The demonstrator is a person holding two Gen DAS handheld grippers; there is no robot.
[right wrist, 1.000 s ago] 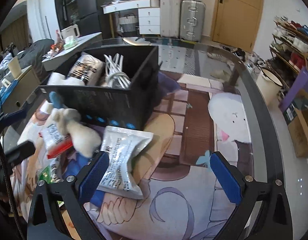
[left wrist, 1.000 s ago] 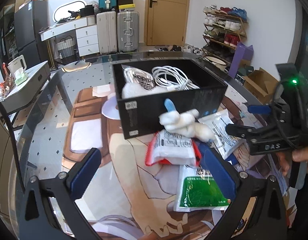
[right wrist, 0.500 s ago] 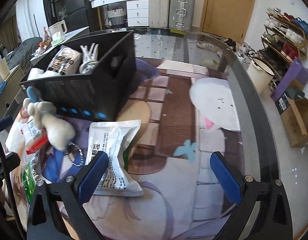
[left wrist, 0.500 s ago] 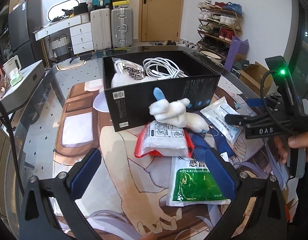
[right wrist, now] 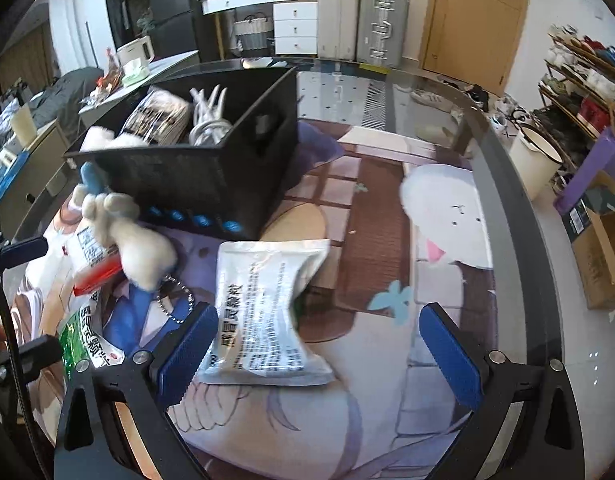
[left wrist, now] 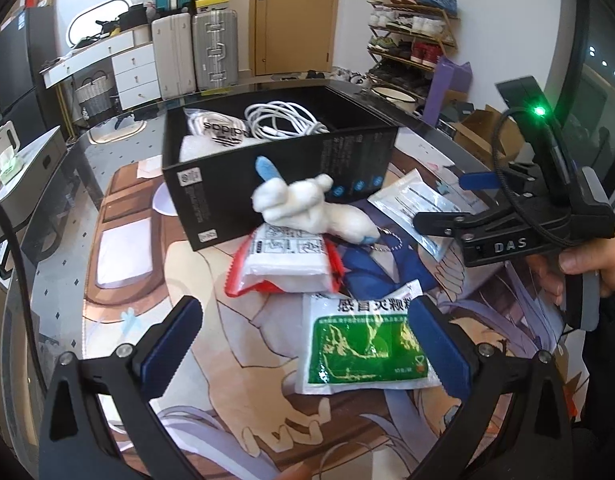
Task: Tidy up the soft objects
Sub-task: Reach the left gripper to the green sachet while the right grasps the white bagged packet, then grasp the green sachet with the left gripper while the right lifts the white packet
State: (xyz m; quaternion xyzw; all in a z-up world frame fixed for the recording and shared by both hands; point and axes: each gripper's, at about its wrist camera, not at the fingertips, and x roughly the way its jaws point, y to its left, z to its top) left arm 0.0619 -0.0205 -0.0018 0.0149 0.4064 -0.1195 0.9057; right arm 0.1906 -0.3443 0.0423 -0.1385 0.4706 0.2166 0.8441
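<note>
Glossy glass table (left wrist: pixel 59 248), fuzzy white plush (left wrist: pixel 307 208), rectangular black box (left wrist: pixel 275 168)

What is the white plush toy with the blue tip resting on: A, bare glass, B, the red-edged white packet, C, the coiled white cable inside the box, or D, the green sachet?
B: in the left wrist view the white plush toy lies across the top of the red-edged white packet, leaning against the black box, with the green sachet nearer the camera.
</note>
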